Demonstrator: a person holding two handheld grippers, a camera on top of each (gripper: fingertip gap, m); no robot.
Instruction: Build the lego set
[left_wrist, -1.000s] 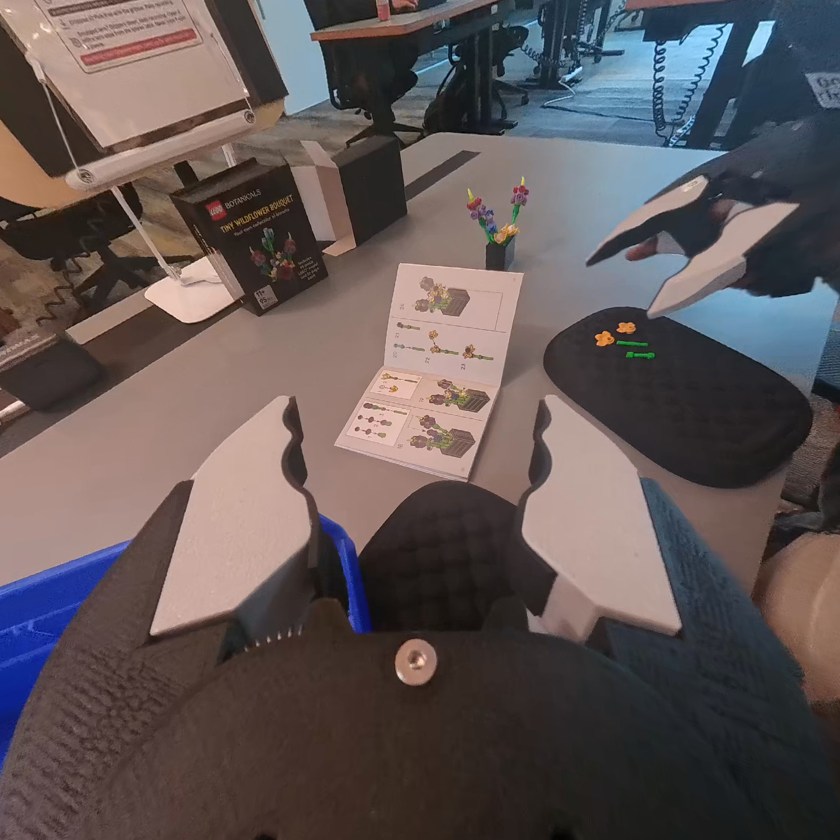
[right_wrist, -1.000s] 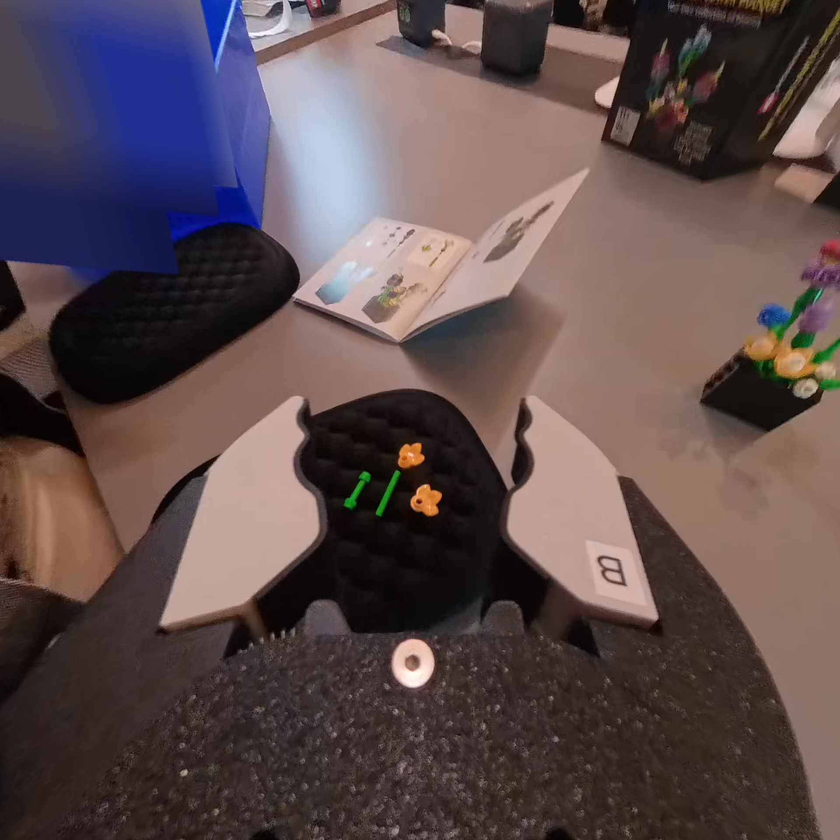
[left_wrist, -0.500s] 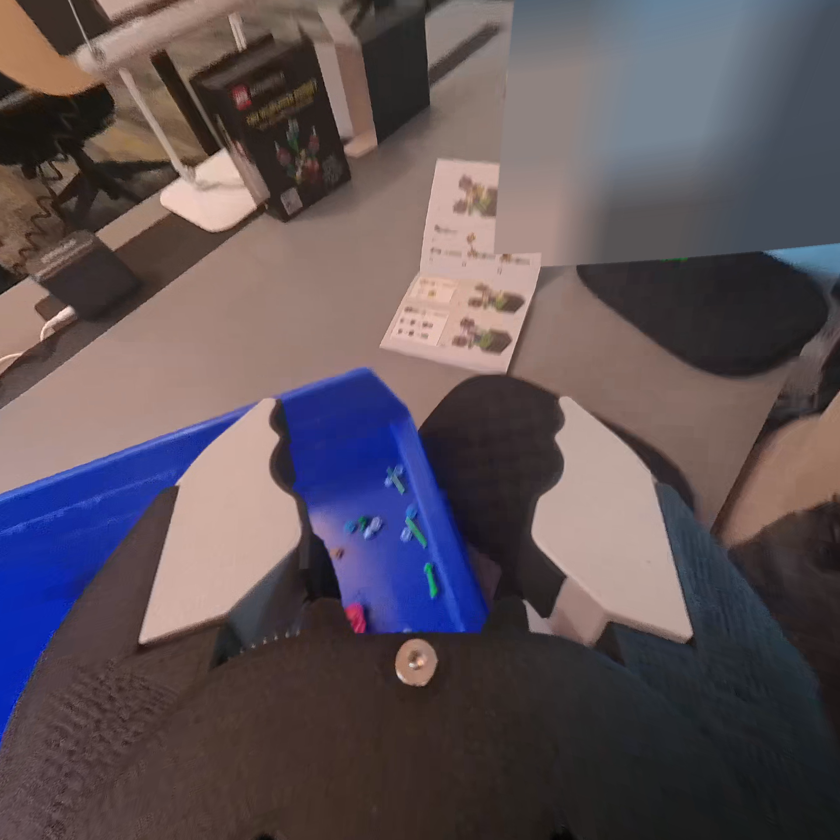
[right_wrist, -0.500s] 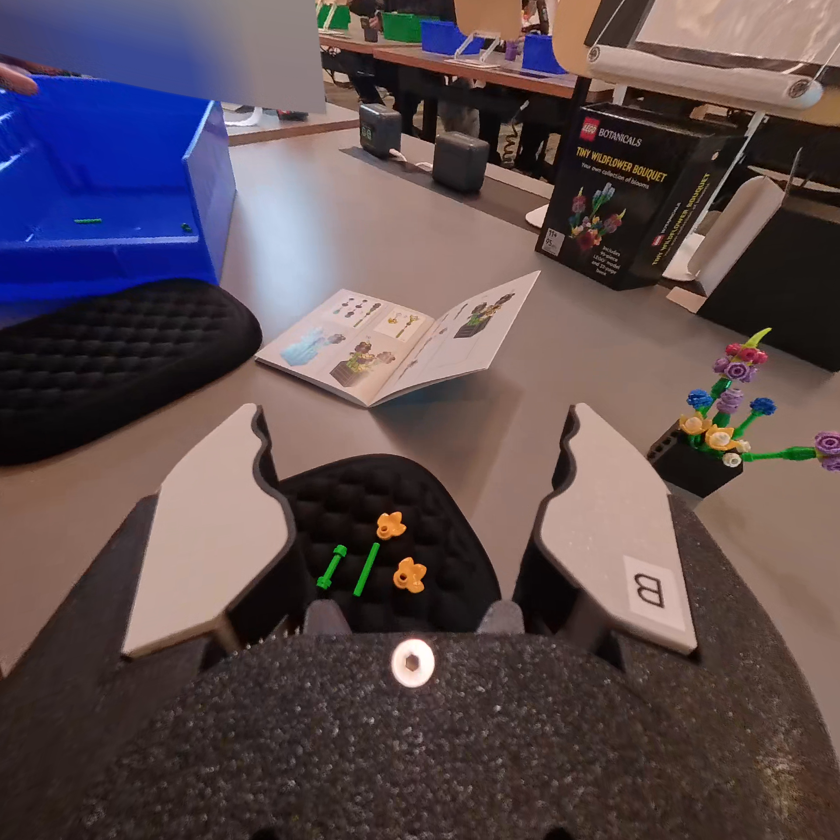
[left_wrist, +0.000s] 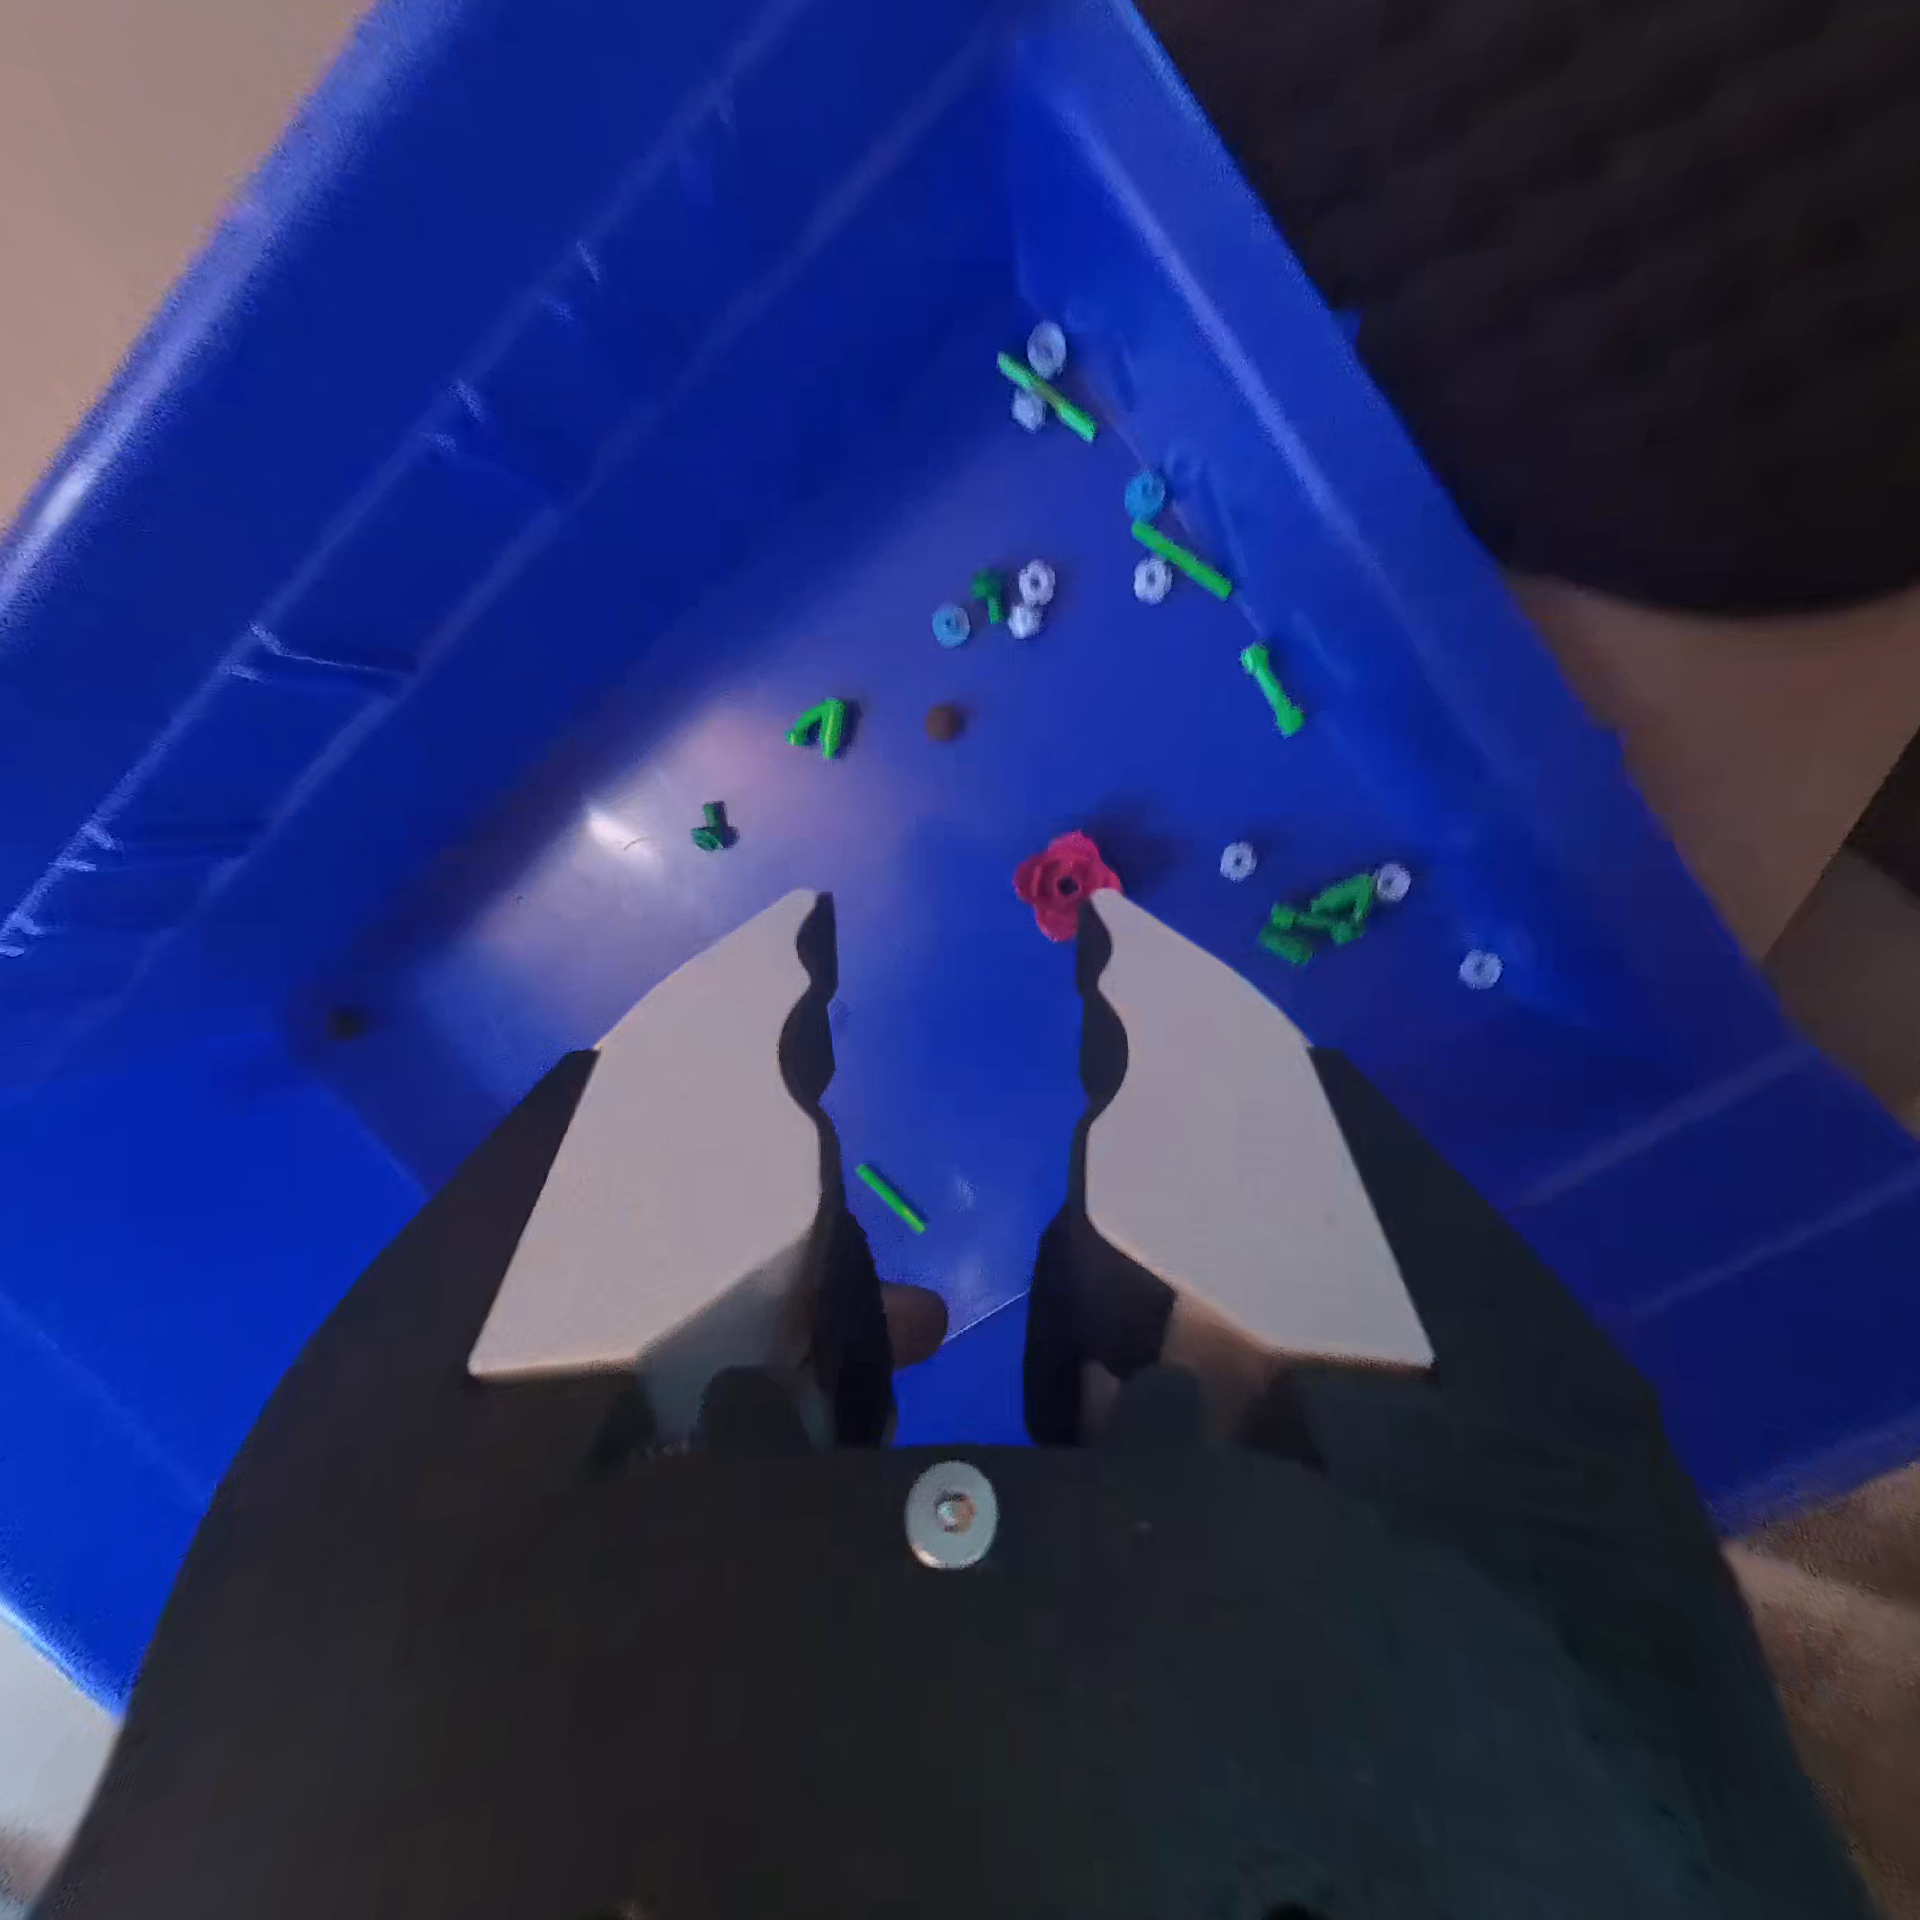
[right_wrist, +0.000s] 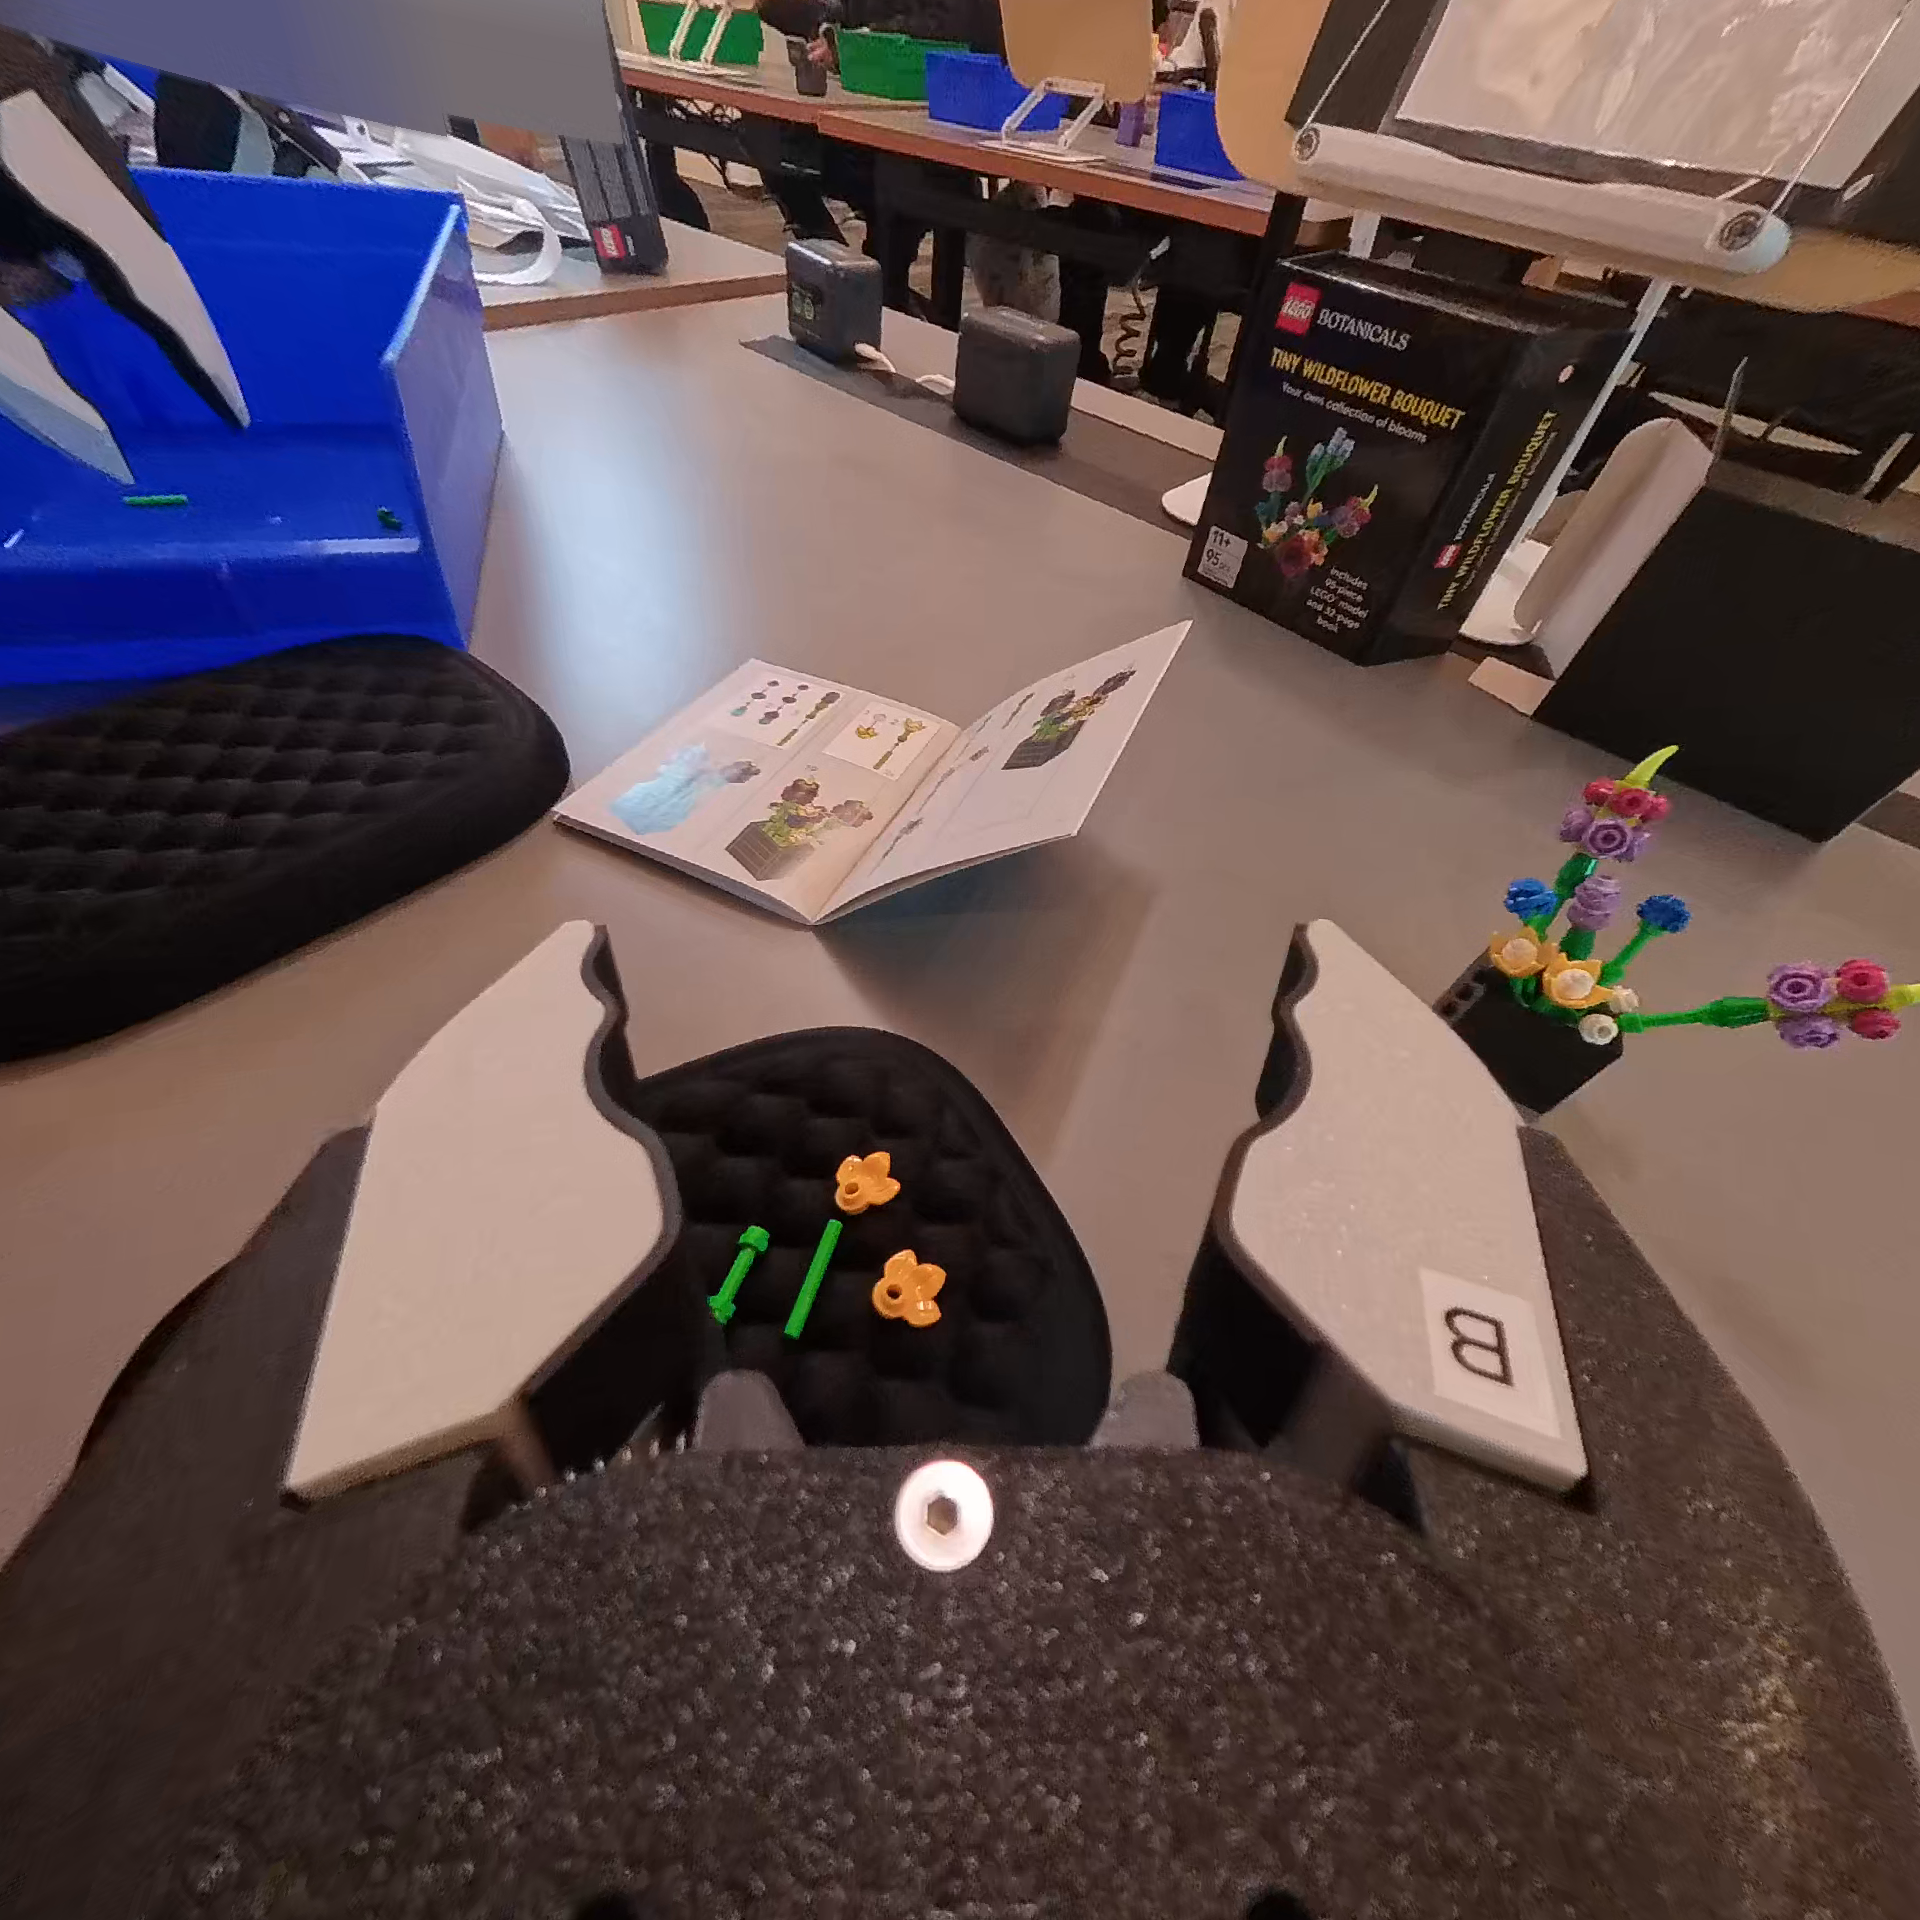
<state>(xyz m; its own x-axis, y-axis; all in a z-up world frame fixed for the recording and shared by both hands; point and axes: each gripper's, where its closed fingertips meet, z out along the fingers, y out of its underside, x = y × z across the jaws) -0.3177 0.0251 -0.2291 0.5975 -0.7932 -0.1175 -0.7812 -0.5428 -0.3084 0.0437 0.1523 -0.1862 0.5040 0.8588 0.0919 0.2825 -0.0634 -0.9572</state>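
My left gripper (left_wrist: 951, 904) is open and empty, pointing down into the blue bin (left_wrist: 416, 520). A red flower piece (left_wrist: 1062, 885) lies on the bin floor, right at its right fingertip. Several small green, white and light blue pieces (left_wrist: 1023, 603) are scattered beyond. My right gripper (right_wrist: 948, 935) is open and empty, hovering over a black pad (right_wrist: 997, 1164). That pad holds two orange flowers (right_wrist: 864, 1182), a green stem (right_wrist: 812, 1290) and a green pin (right_wrist: 738, 1273). The partly built bouquet (right_wrist: 1558, 966) stands in its black base to the right. The left gripper also shows over the bin in the right wrist view (right_wrist: 114, 353).
An open instruction booklet (right_wrist: 883, 779) lies mid-table. The set's black box (right_wrist: 1351, 447) and another black box (right_wrist: 1745, 644) stand behind. A second black pad (right_wrist: 260, 790) lies in front of the bin (right_wrist: 436, 416). Two small dark blocks (right_wrist: 1013, 374) sit at the table's far edge. The left gripper's tips are roughly 40 cm from the right gripper's. The partly built bouquet (right_wrist: 1558, 966) is about 12 cm from my right fingertips and 50 cm from my left.
My left gripper has swung left and down into the blue bin, and its jaws have narrowed. My right gripper has tilted up slightly over the pad and stays open.
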